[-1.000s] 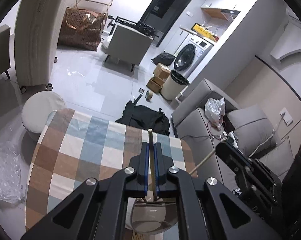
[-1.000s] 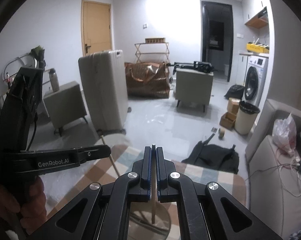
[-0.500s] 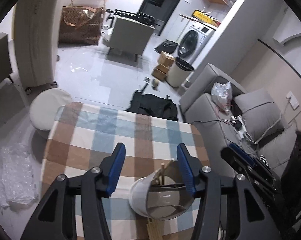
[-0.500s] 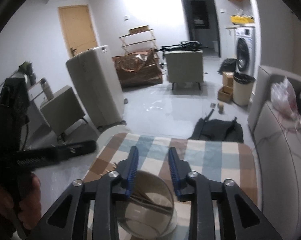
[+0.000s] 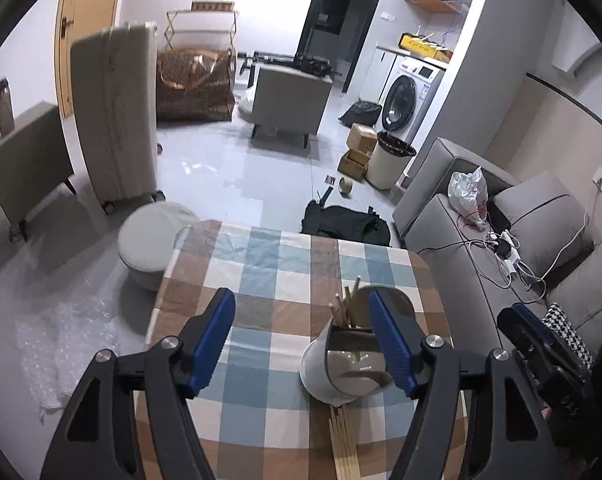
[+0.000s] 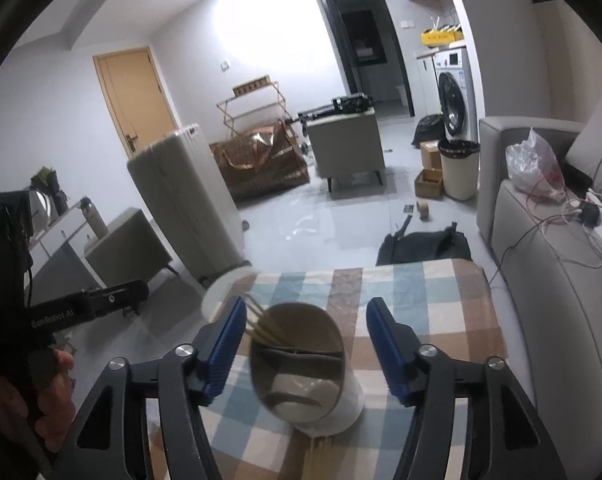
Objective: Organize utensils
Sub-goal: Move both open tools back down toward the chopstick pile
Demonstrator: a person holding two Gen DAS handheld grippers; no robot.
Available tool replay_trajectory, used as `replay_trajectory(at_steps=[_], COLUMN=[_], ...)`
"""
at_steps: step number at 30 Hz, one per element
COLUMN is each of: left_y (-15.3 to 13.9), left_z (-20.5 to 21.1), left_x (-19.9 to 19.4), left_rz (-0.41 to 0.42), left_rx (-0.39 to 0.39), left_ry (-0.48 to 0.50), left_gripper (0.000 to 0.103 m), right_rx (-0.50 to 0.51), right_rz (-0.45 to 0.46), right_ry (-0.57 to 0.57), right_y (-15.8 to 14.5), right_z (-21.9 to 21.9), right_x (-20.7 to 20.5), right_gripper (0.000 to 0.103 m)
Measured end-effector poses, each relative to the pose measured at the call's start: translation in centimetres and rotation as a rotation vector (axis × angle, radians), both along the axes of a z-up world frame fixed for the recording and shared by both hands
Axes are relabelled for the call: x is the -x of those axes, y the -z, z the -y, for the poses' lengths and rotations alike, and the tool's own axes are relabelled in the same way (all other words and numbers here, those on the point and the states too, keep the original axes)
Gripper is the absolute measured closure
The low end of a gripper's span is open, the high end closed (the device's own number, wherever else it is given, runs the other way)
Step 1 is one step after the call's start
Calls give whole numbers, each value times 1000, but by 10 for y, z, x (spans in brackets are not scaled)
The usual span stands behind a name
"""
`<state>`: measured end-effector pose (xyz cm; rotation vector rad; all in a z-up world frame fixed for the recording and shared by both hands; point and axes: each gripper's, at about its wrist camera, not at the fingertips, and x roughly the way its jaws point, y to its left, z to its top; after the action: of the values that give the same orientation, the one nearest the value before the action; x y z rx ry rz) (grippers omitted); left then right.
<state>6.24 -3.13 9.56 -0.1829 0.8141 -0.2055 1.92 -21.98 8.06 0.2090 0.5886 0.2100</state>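
A white utensil holder stands on the checked tablecloth. Several wooden chopsticks stand in it, leaning to one side. More chopsticks lie flat on the cloth in front of it. My left gripper is open and empty, held above the table to the left of the holder. My right gripper is open and empty, with the holder between its fingers in view.
A round white stool stands at the table's far left corner. A grey sofa with cables runs along the right. A black bag lies on the floor beyond the table. A suitcase stands further back.
Both grippers were shut on chopsticks a second ago. Both have opened and let them go into the holder, then drawn back from it.
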Motion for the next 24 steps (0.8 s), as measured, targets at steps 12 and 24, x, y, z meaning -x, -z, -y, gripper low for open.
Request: replay_trajectory(at_steps=[12, 24], left_y=[-10, 39], left_z=[3, 18], left_x=[47, 69], left_rz=[139, 124], left_rx=[-35, -77], left_ry=[-43, -43], left_gripper=[13, 12], right_rx=[-23, 15], right_rz=[106, 78], right_ry=[14, 17], right_y=[-24, 9], right_z=[-4, -3], right_x=[72, 109], right_gripper=[16, 9])
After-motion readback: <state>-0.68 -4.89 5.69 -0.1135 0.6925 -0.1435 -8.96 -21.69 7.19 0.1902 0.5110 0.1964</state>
